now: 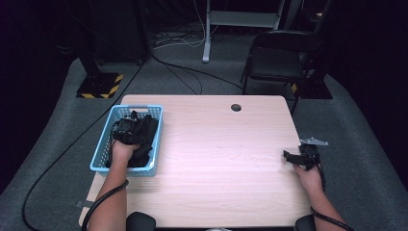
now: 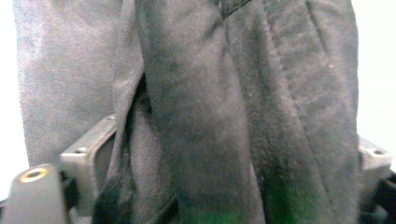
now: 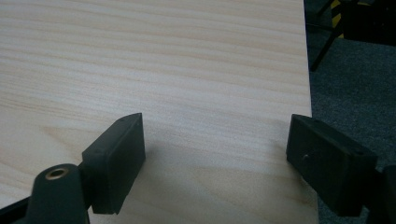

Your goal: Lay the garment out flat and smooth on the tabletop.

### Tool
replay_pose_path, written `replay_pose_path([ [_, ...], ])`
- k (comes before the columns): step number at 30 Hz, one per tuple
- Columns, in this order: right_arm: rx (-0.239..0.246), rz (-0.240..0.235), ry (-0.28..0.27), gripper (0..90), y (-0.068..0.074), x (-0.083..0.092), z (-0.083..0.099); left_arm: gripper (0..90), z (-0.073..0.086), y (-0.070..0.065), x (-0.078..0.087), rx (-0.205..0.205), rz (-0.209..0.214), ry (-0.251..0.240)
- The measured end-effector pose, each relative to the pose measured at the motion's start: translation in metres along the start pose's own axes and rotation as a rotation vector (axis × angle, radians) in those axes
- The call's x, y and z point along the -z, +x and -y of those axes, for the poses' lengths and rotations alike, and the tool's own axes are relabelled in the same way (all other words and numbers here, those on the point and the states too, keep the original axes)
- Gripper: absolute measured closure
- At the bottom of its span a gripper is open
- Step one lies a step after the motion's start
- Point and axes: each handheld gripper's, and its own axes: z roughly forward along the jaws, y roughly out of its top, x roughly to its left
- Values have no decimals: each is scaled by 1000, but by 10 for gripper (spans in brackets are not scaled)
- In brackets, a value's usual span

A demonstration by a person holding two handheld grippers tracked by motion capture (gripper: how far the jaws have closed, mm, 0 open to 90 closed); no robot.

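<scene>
Presently, left tongs [image 1: 131,126]: lowered into the blue basket [image 1: 103,153]; dark cloth [image 2: 210,112] is bunched between the jaws, though whether it is pinched cannot be told.
Dark cloth: heaped inside the basket at the desk's [image 1: 216,159] left edge.
Right tongs [image 3: 215,144]: held wide apart, nothing gripped, above bare wood near the right edge.

The wooden table [image 1: 216,159] lies bare across the frame's middle and right, giving open passage. At left, the blue basket [image 1: 107,127] walls hem in dark cloth [image 1: 144,132]. A folding chair [image 1: 281,57] stands behind, upper right
</scene>
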Motion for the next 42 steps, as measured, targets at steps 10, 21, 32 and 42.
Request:
replay_pose_path([
  [10,-1,0,0,185,0,0,0,414,2,12,6,48,43,-46],
  [21,1,-1,0,185,0,0,0,677,-5,1,13,5,-1,-17],
  [32,1,-1,0,184,0,0,0,715,0,3,29,13,9,-128],
  [42,1,-1,0,185,0,0,0,721,5,2,45,27,30,-254],
])
